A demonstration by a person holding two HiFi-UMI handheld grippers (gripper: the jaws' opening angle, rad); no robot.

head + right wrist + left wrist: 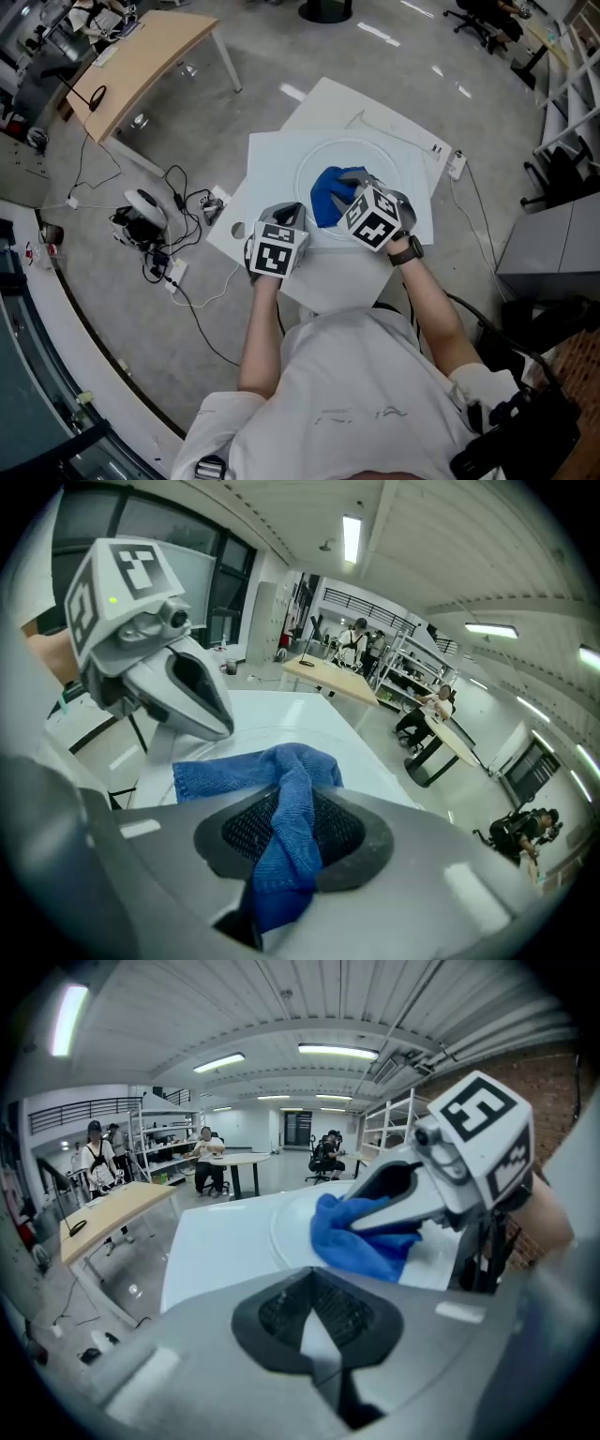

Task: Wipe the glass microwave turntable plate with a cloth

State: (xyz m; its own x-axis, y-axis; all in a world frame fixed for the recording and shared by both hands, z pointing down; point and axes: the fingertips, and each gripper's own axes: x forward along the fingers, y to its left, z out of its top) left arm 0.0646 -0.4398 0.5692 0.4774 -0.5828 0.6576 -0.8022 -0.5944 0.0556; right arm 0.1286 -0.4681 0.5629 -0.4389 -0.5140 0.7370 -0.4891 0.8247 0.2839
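The round glass turntable plate lies on white boards. A blue cloth sits bunched on the plate's left half. My right gripper is shut on the cloth, and in the right gripper view a blue fold runs down between the jaws. My left gripper is at the plate's near left rim. Its jaws stand almost together with a thin pale edge between them. The left gripper view shows the plate, the cloth and the right gripper pressing it down.
The boards' front edge is just ahead of my body. On the floor to the left lie cables and small devices. A wooden table stands far left, a power strip right of the boards, and a grey cabinet further right.
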